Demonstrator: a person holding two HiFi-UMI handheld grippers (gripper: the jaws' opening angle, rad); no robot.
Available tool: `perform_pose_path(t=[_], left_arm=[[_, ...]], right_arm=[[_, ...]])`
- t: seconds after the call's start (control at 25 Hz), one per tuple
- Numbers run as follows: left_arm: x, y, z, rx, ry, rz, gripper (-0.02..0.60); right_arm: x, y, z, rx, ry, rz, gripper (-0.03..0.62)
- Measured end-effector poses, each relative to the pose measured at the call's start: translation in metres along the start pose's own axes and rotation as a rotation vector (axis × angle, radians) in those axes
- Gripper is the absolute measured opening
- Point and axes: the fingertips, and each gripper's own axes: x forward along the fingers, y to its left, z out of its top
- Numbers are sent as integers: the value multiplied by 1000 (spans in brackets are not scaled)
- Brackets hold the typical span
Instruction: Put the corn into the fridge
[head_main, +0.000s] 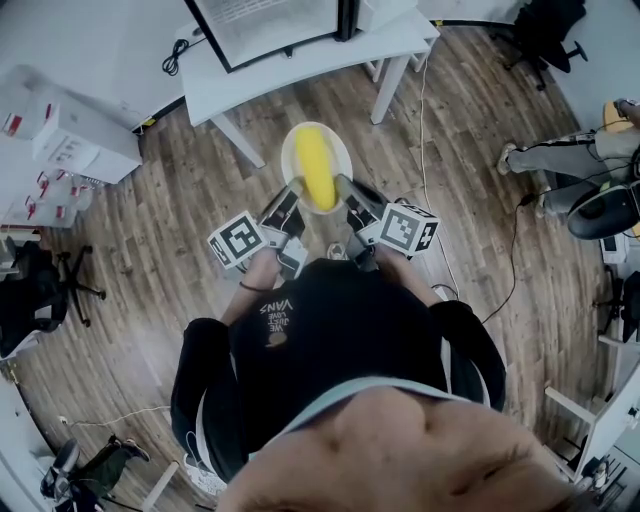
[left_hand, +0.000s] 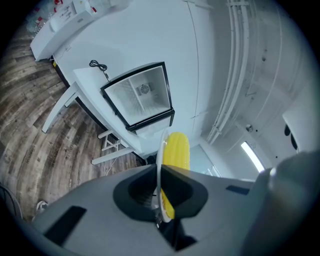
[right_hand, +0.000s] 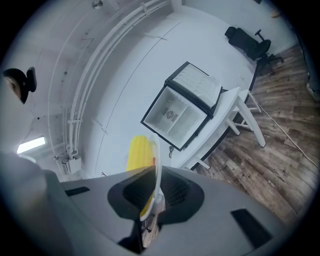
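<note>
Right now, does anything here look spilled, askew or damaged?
Nothing stands out. The corn lies on the plate, which the left gripper and right gripper clamp by opposite rims. The fridge ahead stands open on its table.

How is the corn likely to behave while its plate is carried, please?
The corn is rounded and lies loose, so it may well roll if the plate tilts. The plate looks stiff and thin, pinched only at its rim, so it could slip.

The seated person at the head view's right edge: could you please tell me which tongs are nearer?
Right. The right tongs grip the plate on the side facing the seated person; the left tongs grip its opposite rim.
</note>
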Motion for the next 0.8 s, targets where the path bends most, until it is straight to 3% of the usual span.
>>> perform_pose_path(t=[0.68,0.8], left_arm=[[52,16,29,-49,-81,24,31],[53,26,35,-38,-78,60,31]], right_arm=[[42,-35,40,6,79,37,26],[50,-39,42,5,87,32,26]])
